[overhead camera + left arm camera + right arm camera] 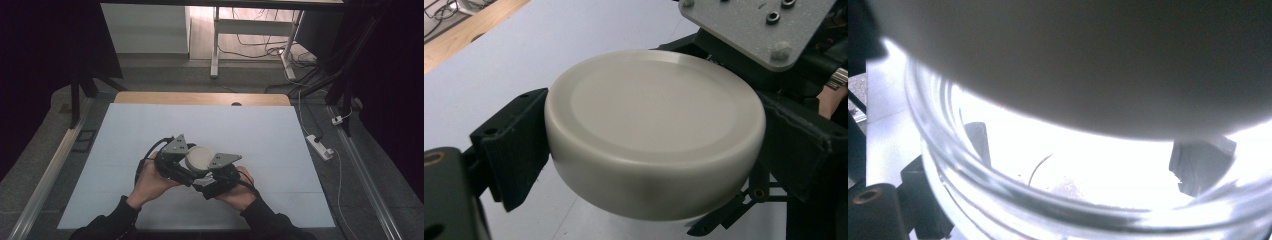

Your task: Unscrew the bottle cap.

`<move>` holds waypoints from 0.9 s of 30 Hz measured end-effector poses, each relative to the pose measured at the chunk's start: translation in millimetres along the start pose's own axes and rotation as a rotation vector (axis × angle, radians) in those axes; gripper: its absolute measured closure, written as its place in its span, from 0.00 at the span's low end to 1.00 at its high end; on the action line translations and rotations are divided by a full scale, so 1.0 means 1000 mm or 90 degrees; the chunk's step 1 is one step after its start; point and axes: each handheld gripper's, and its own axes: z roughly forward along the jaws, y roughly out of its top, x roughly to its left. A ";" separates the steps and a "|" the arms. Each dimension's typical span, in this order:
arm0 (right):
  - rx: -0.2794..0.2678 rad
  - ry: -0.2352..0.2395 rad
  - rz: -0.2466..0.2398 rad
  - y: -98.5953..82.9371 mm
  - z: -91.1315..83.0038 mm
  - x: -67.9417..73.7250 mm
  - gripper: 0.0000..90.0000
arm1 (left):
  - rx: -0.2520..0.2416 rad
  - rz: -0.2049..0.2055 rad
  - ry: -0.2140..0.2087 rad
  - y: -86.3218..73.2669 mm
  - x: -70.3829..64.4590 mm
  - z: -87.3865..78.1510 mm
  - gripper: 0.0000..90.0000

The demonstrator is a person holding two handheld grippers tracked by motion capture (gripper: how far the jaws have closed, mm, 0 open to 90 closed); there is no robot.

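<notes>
A round off-white lid (654,125) sits clamped between the two black jaws of my left gripper (656,150), which press on its rim from both sides. In the high view the lid (199,157) is at the middle of the white table top (150,130), with my left gripper (192,162) and right gripper (212,180) meeting under it. A clear glass jar with a threaded rim (998,200) stands between the jaws of my right gripper (1088,160), which are shut on it. The lid's underside (1088,60) hangs just over the jar's mouth; whether they touch I cannot tell.
A wooden strip (200,98) runs along the table's far edge. On the floor to the right lie a white power strip (320,146) and cables. White desk legs (215,45) stand beyond the table. A metal rail (45,175) runs along the left side.
</notes>
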 end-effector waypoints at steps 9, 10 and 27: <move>-0.002 -0.004 0.001 0.000 -0.001 -0.001 0.07 | -0.008 -0.011 -0.006 -0.002 0.004 -0.003 0.09; -0.001 -0.005 0.001 0.000 -0.001 -0.002 0.07 | -0.009 -0.010 -0.005 -0.002 0.004 -0.003 0.09; -0.004 -0.009 0.003 0.000 -0.003 -0.004 0.07 | -0.033 -0.015 -0.021 -0.006 0.010 -0.012 0.09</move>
